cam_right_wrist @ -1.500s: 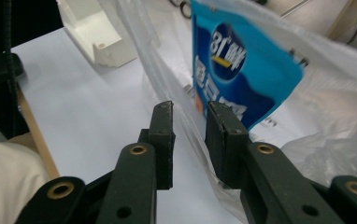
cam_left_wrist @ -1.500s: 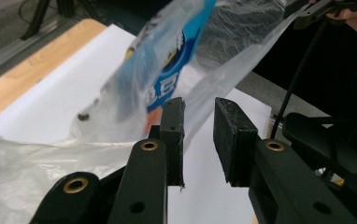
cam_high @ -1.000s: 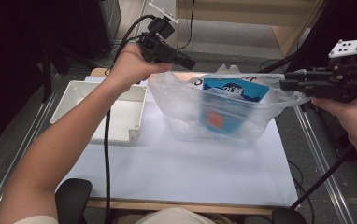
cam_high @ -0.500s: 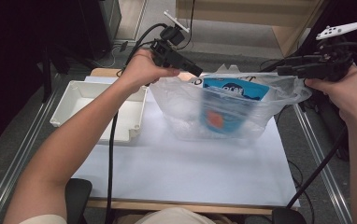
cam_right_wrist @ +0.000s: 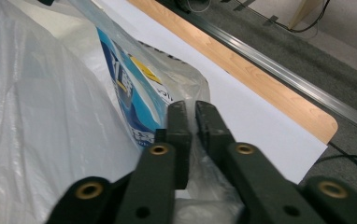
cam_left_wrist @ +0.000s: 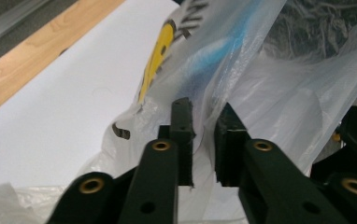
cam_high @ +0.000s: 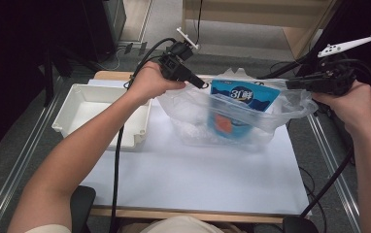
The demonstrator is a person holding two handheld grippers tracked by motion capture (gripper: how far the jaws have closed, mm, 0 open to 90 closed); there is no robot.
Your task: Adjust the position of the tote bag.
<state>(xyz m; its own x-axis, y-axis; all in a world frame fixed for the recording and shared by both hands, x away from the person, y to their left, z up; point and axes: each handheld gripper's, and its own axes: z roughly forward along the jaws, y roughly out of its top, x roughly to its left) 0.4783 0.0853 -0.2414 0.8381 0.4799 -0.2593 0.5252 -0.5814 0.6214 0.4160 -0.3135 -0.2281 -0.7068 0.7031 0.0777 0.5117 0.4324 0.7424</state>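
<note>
From the high view, you hold a thin, crinkled clear plastic bag (cam_high: 232, 119) stretched wide between your two grippers above the white paper sheet (cam_high: 193, 170). Inside it stands a flat blue packet (cam_high: 242, 97) with white print and an orange patch. Your left gripper (cam_high: 204, 85) meets the bag's left rim, your right gripper (cam_high: 290, 83) the right rim. A white rectangular tray (cam_high: 81, 104) sits just left of the bag.

In the left gripper view, your black jaws have just been closing. A fold of glossy film (cam_left_wrist: 204, 126) runs between them with a narrow gap left, so the pinch looks loose.

In the right gripper view, your jaws have closed nearly together, pinching the bag's filmy edge (cam_right_wrist: 193, 116). The blue packet (cam_right_wrist: 125, 88) lies just beyond them on the left.
</note>
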